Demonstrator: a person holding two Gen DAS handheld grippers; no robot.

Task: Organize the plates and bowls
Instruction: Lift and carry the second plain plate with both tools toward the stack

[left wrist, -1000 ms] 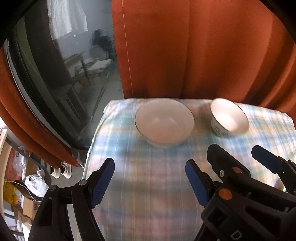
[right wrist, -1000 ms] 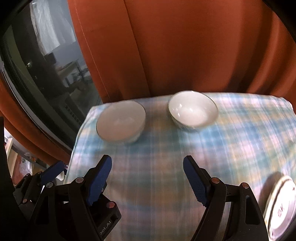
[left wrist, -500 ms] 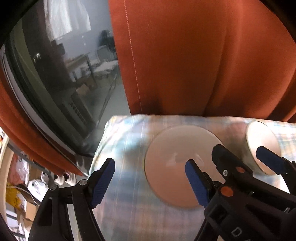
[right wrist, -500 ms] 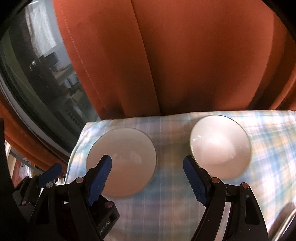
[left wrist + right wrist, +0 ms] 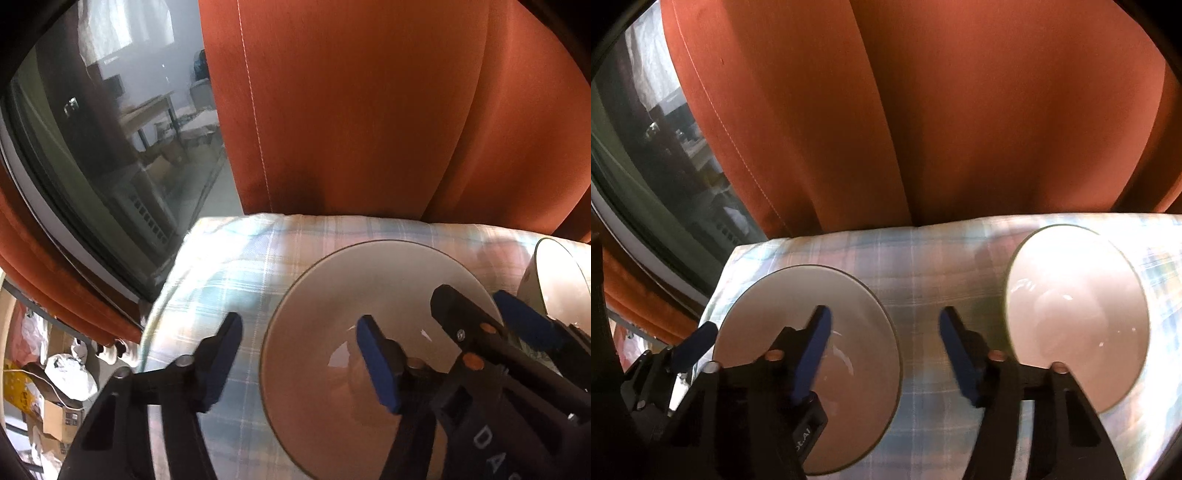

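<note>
Two white bowls stand on a plaid cloth. The large bowl [image 5: 351,288] [image 5: 798,295] is on the left, and a smaller bowl [image 5: 557,280] [image 5: 1078,314] stands apart to its right. My left gripper [image 5: 301,358] straddles the large bowl's left rim, one pad outside and one over the inside. Its jaws are closing and the pads are not seen pressing. My right gripper [image 5: 886,349] straddles the same bowl's right rim, its right pad close to the small bowl. Its jaws are closing too, with no contact visible.
An orange curtain [image 5: 369,110] hangs right behind the table's far edge. A dark window pane [image 5: 92,147] runs along the left. The cloth's left edge [image 5: 162,295] drops off, with boxes and bags [image 5: 55,387] on the floor below.
Both grippers moved forward and down onto the large bowl, which now fills the lower views. Both pairs of jaws have narrowed. The plate at the right view's lower corner is out of frame.
</note>
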